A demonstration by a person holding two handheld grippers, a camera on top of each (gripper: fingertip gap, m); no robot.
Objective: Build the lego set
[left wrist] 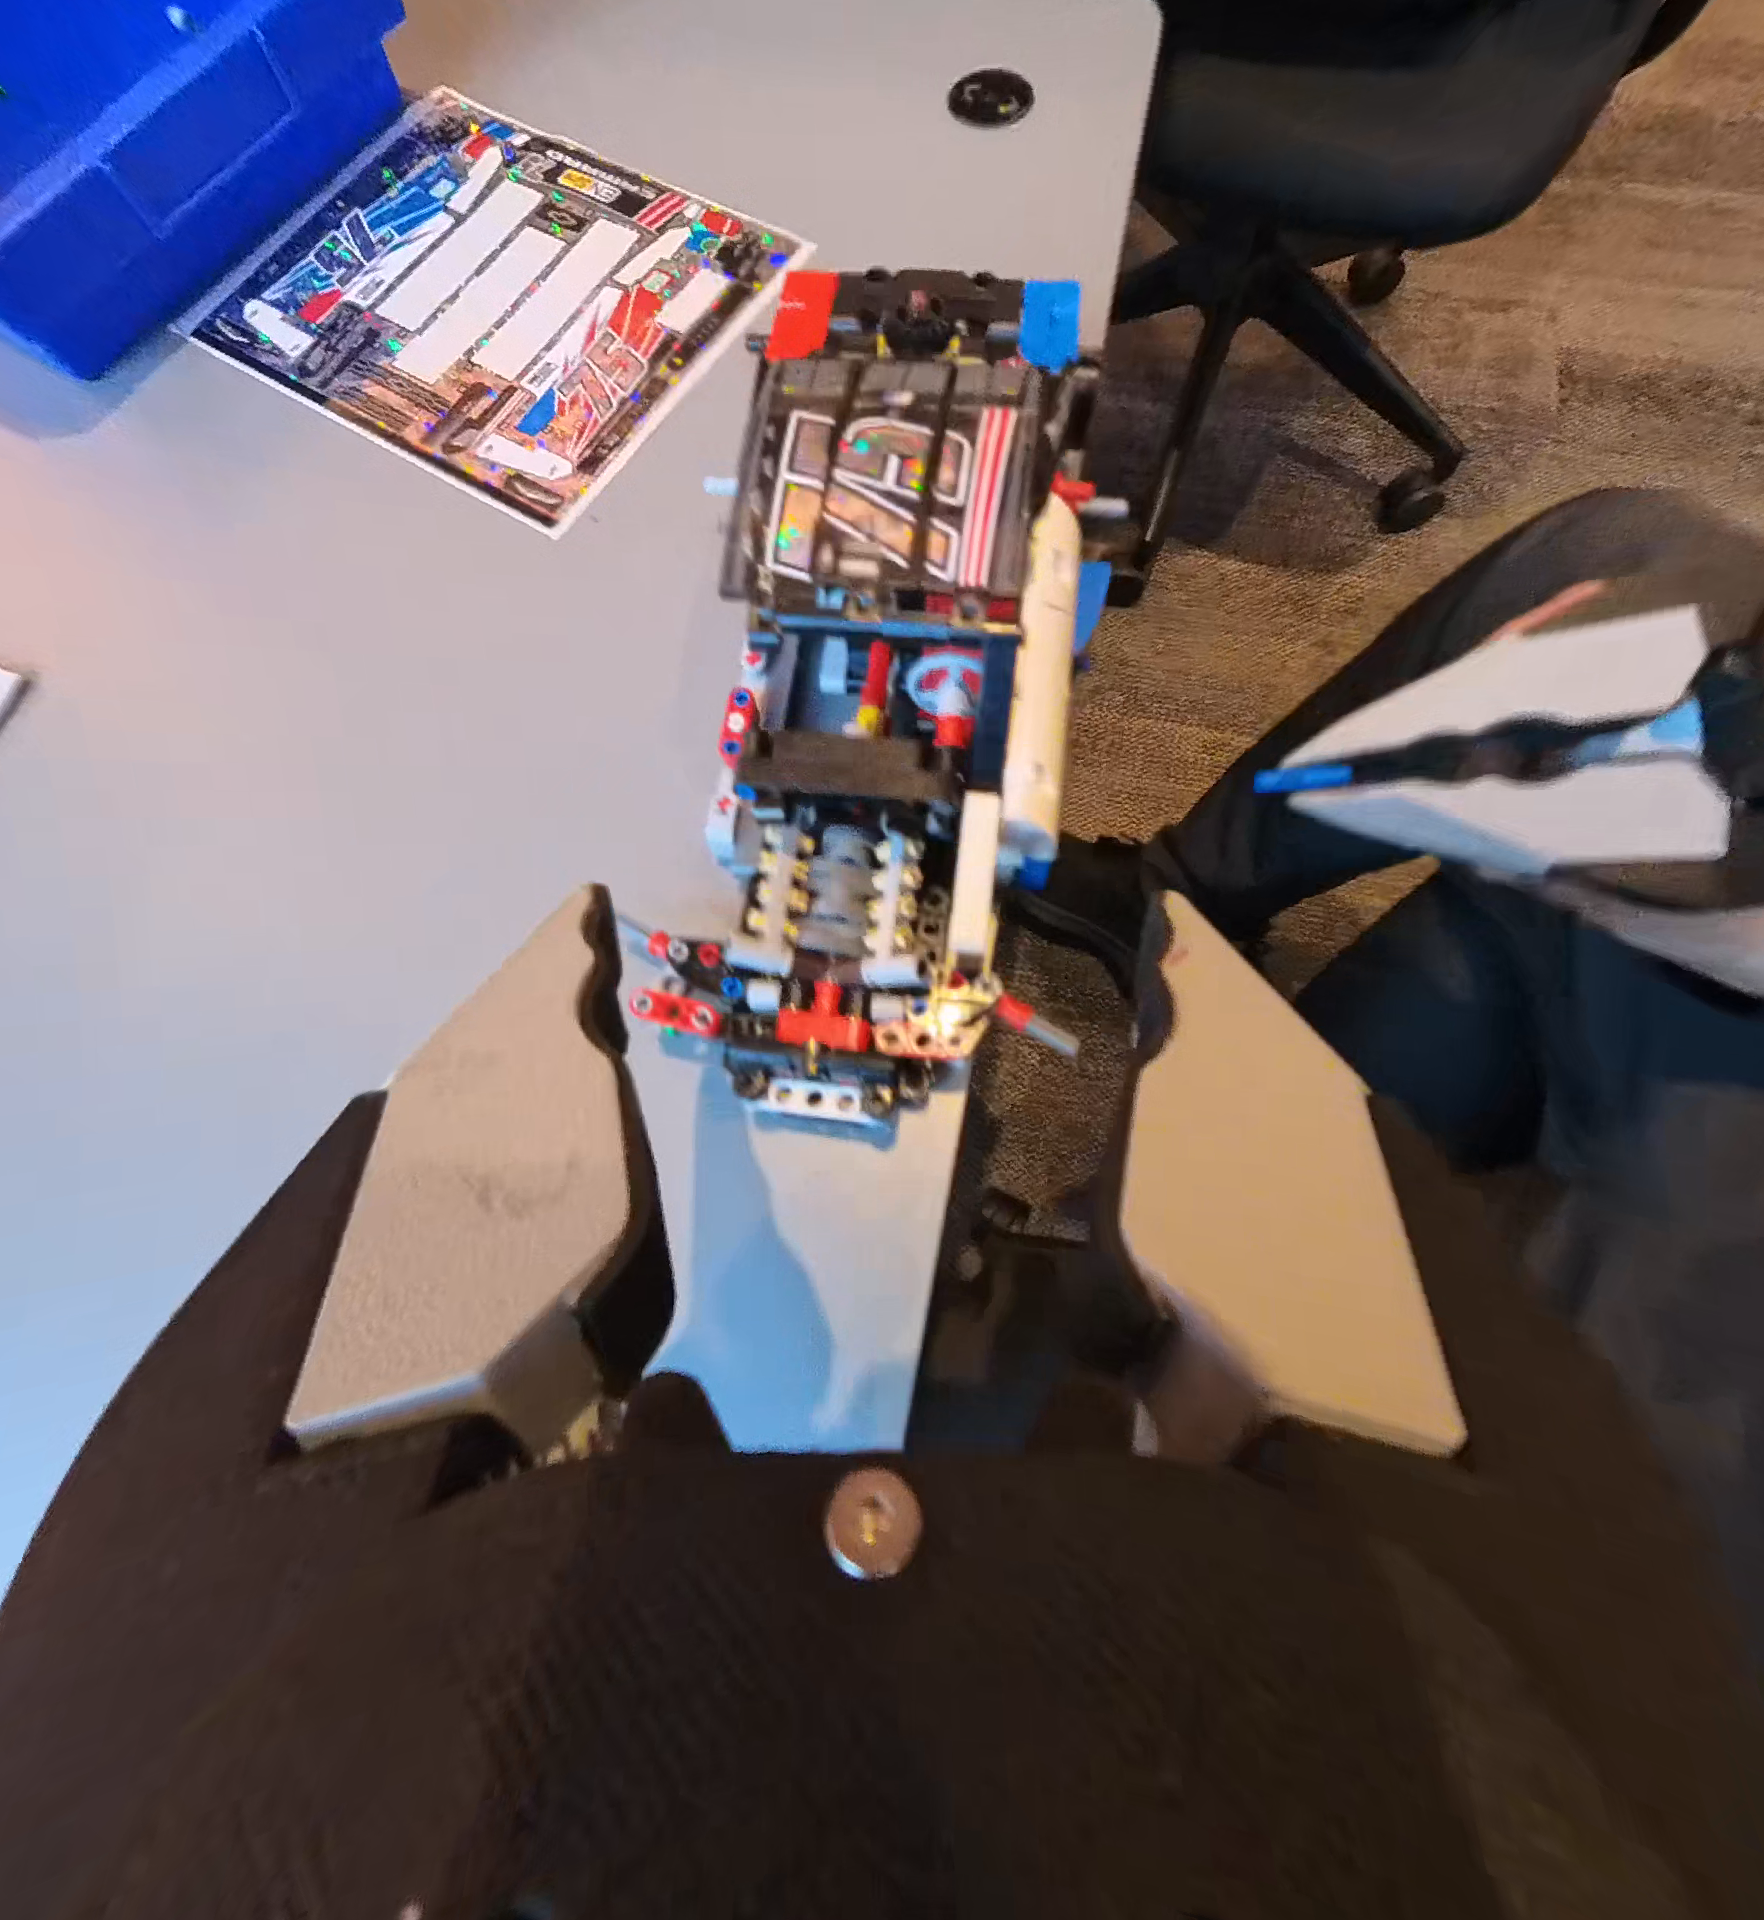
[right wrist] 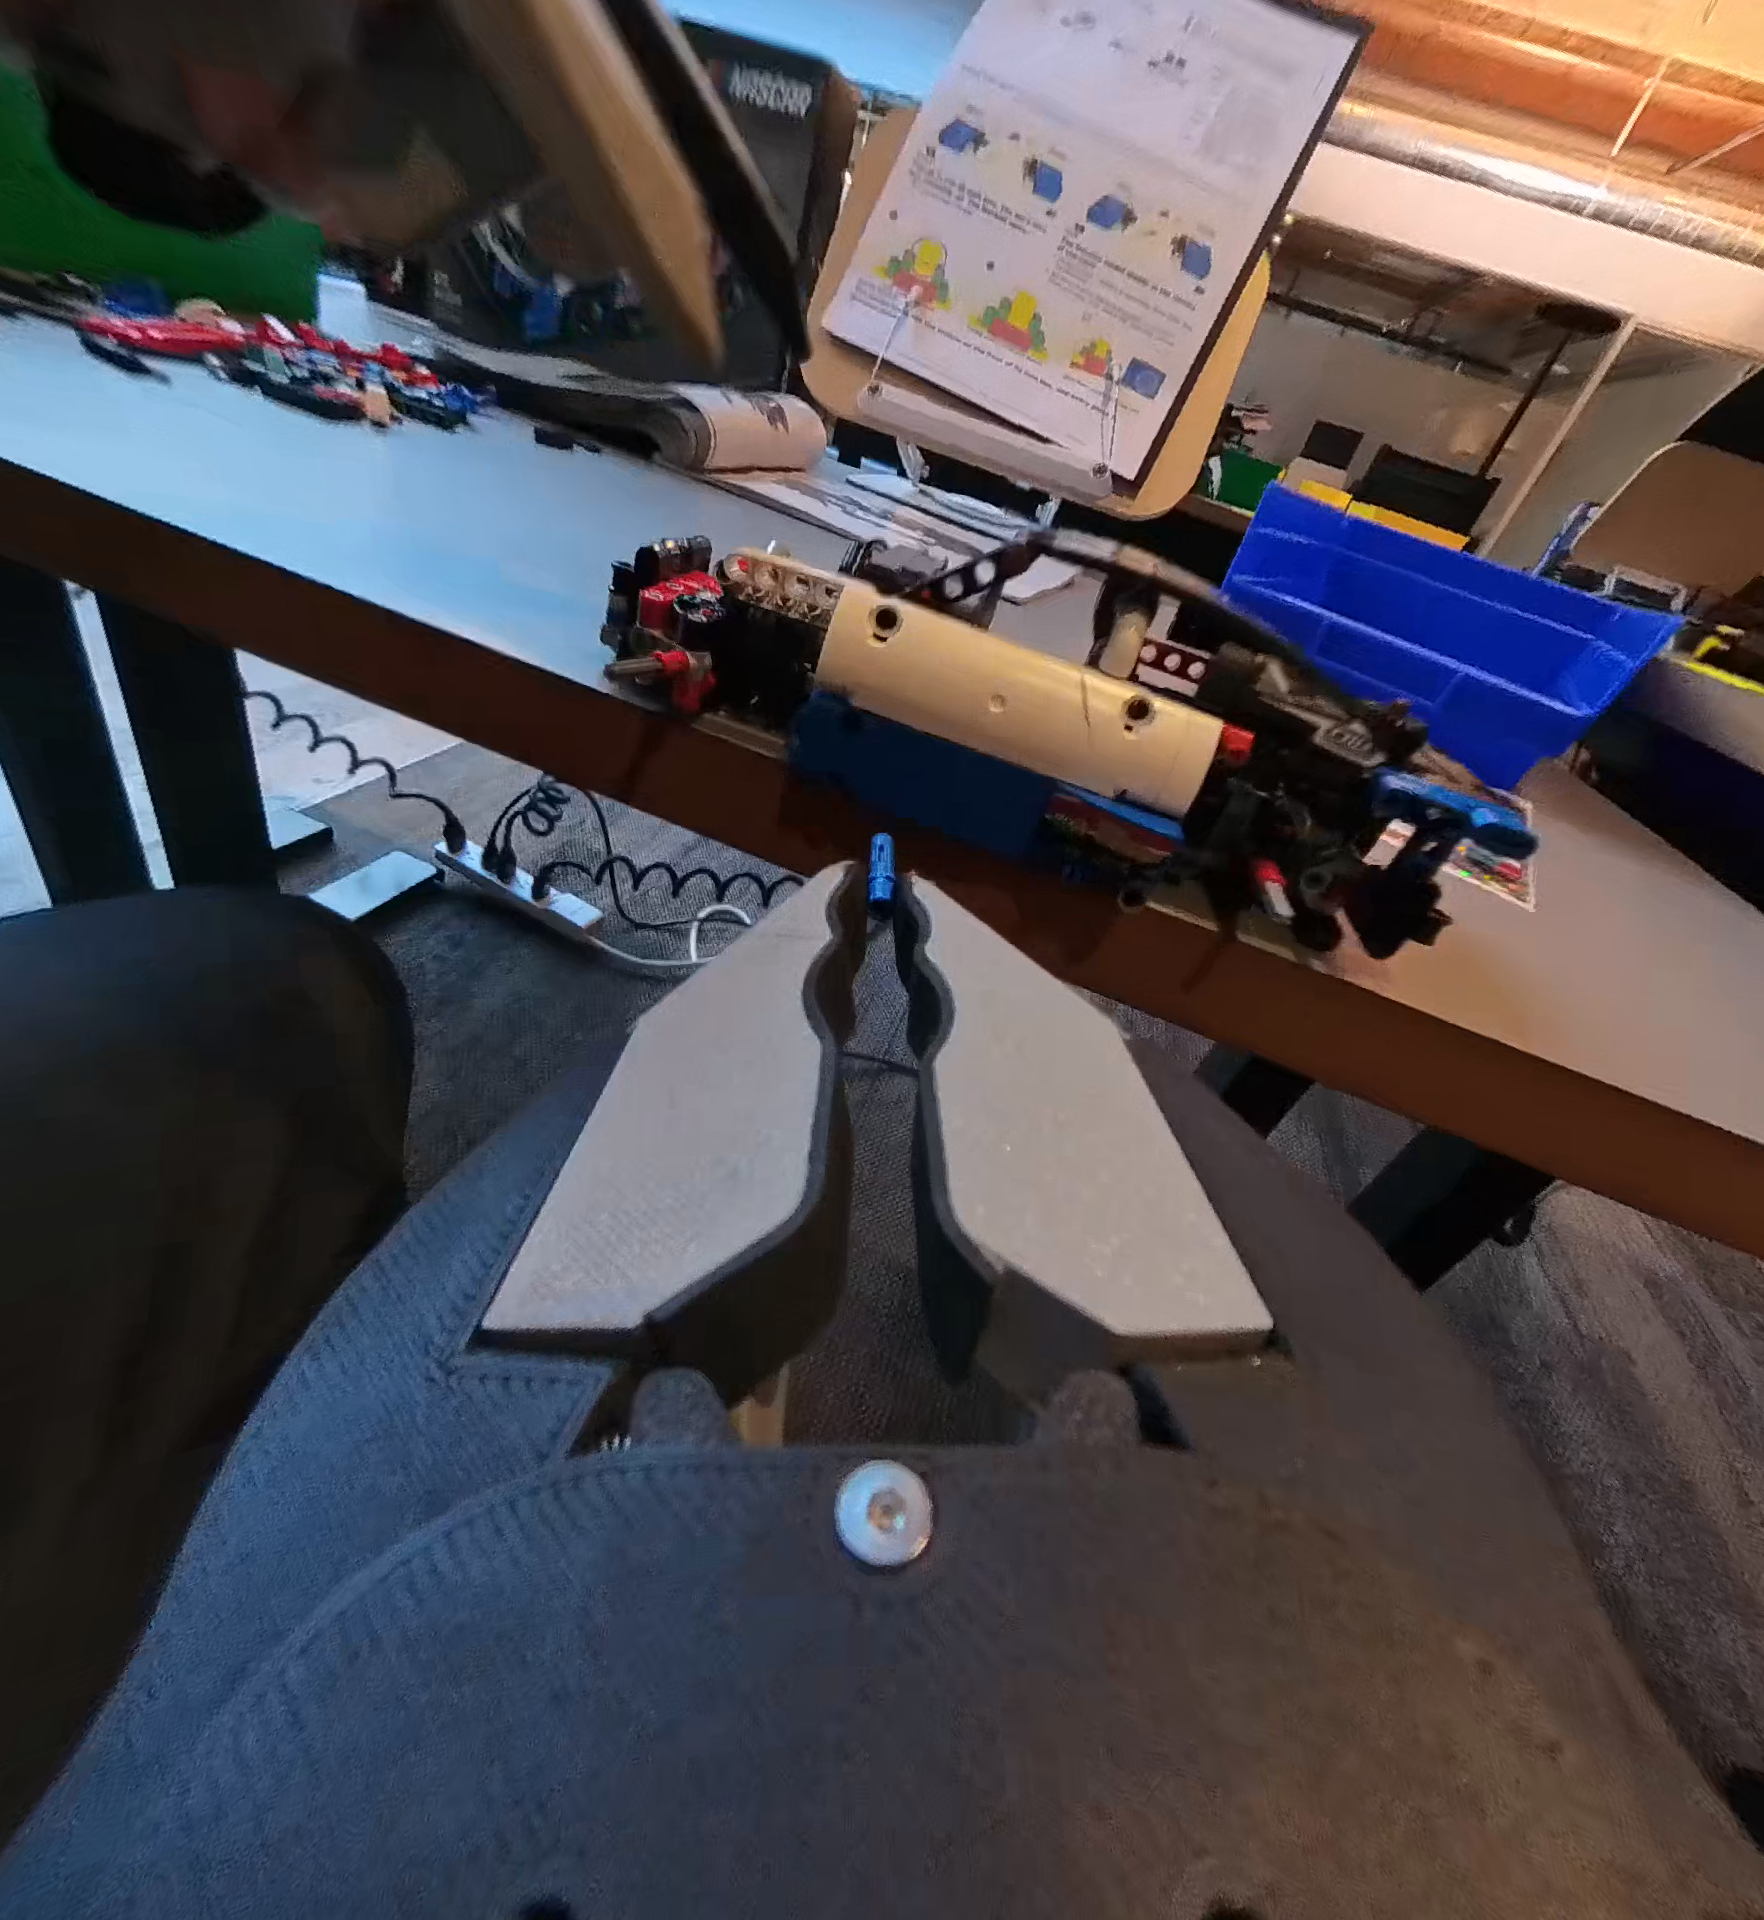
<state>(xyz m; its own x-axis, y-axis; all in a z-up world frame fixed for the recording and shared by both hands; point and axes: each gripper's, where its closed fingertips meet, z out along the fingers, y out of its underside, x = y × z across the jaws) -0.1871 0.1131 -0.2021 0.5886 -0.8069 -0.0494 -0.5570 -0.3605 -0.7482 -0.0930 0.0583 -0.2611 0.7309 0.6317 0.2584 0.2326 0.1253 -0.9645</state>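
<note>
Left wrist view. The left gripper (left wrist: 883, 914) hangs above the near edge of the grey table (left wrist: 234, 831), its two grey fingers (left wrist: 504, 1174) spread wide apart with nothing between them. Just beyond the fingertips stands the partly built lego car (left wrist: 888, 675), lengthwise to the camera at the table's right edge: exposed engine block and red and black front frame nearest, open cockpit with a steering wheel in the middle, a black stickered roof panel behind, and red and blue blocks at the far end. A white side panel runs along its right flank. To the upper left lies a sticker sheet (left wrist: 504, 312), partly tucked under a blue bin (left wrist: 130, 156). Off the table's right side, the right gripper (left wrist: 1262, 779) appears over the carpet, pinching a small blue pin (left wrist: 1304, 777). A black office chair (left wrist: 1325, 208) stands beyond the table.

Right wrist view. The right gripper (right wrist: 880, 894) sits below table level, jaws closed on the blue pin, which stands upright between the fingertips. The car rests on the table edge directly ahead, seen side-on with its white panel and blue lower body facing the camera. Behind it are the blue bin and an instruction sheet (right wrist: 1086, 229) propped on a stand. Loose lego pieces (right wrist: 286, 364) are scattered at the far left of the table. A power strip (right wrist: 525, 883) with coiled cables lies on the floor beneath.
</note>
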